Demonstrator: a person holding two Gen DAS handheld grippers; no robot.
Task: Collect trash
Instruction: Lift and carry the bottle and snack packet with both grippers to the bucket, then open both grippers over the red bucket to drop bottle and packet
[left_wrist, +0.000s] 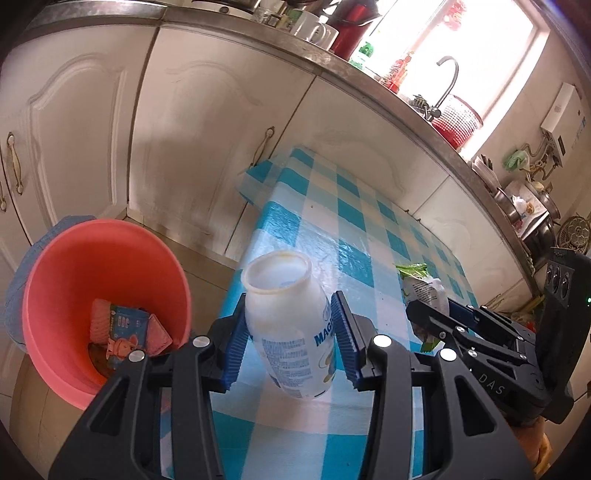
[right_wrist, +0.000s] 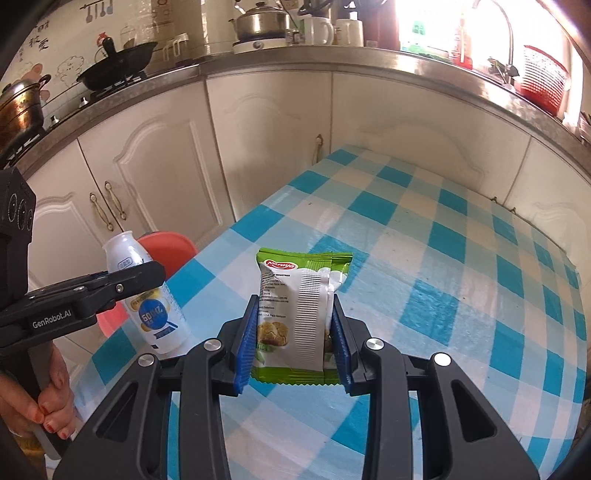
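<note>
Trash on the checkered table (right_wrist: 461, 266) is down to two bits, and both are already grabbed. Left gripper (left_wrist: 290, 343) has its blue pads (left_wrist: 236, 343) pinched on a white plastic bottle (left_wrist: 291, 325), open mouth up, tilted a little, right at the table's edge. Right gripper (right_wrist: 291, 343) is clamped on a green snack wrapper (right_wrist: 295, 310), held upright over the cloth. Pink bucket (left_wrist: 103, 266) sits on the floor just beside the table with some wrappers (left_wrist: 125, 332) in it.

The left claw (left_wrist: 290, 332) grips a white bottle (left_wrist: 291, 325) above the checked table (left_wrist: 354, 236). A pink bucket (left_wrist: 74, 273) holding wrappers (left_wrist: 129, 332) sits left, beside the table.
</note>
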